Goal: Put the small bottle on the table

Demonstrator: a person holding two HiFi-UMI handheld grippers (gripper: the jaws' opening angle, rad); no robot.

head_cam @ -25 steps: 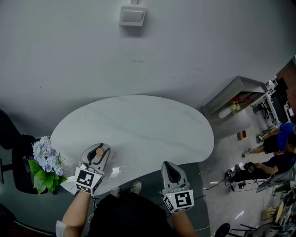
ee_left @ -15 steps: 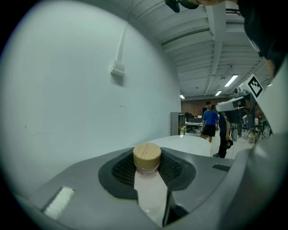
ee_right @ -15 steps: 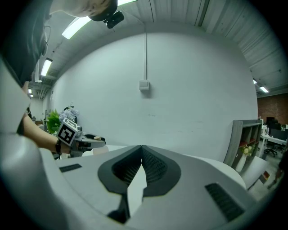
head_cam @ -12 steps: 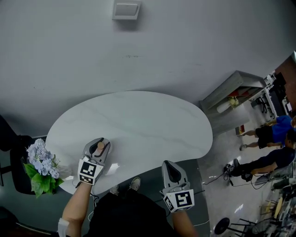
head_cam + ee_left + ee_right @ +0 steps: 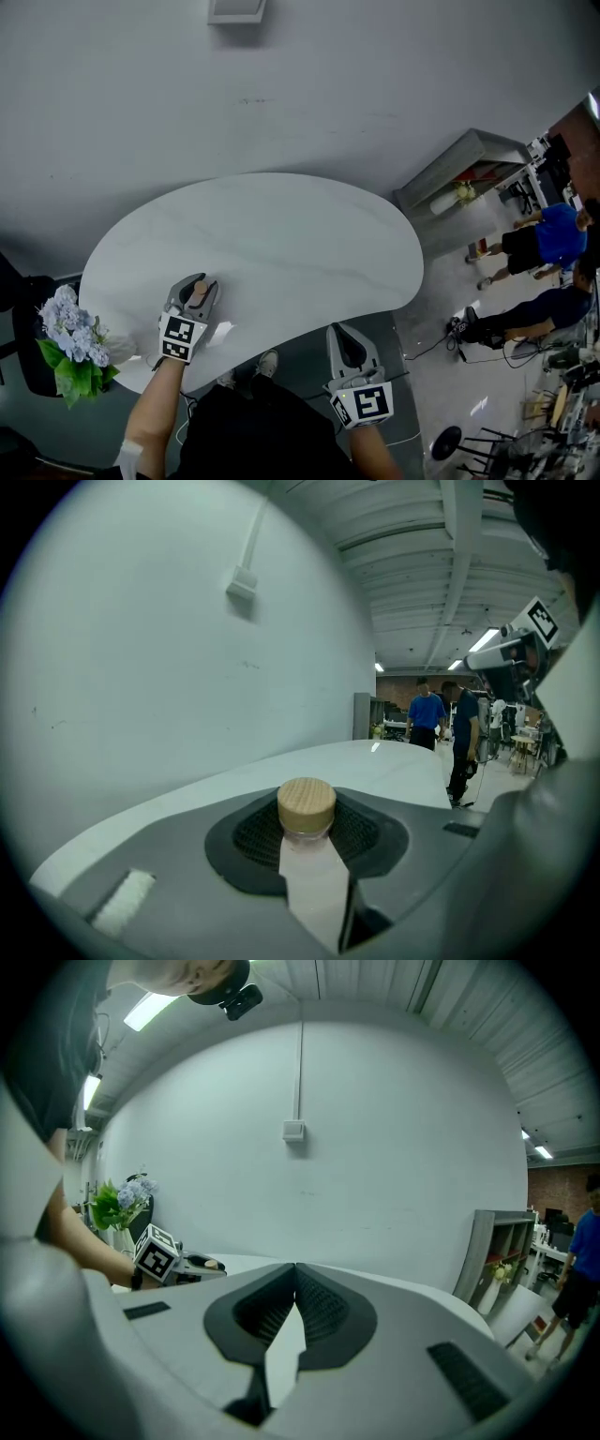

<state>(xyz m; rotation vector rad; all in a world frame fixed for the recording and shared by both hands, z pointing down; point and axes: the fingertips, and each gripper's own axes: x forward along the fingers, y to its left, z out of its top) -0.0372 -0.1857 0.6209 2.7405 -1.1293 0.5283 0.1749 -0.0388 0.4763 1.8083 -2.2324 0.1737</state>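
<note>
Left gripper view: 1 small bottle [image 5: 313,872], tan cap, upright, clamped by left gripper [image 5: 195,287] over table [image 5: 281,234]'s near edge. Right gripper [image 5: 343,336] closed on nothing, off table's near edge. 1 flower bunch [image 5: 69,339] at table's left end.

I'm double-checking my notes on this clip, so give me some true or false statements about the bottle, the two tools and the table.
The left tool holds the small bottle between its jaws. True.
The right tool grips something too. False: its jaws are together with nothing between them.
The bottle's cap is blue. False: it is tan.
The flowers are near the left end of the table in the head view. True.
</note>
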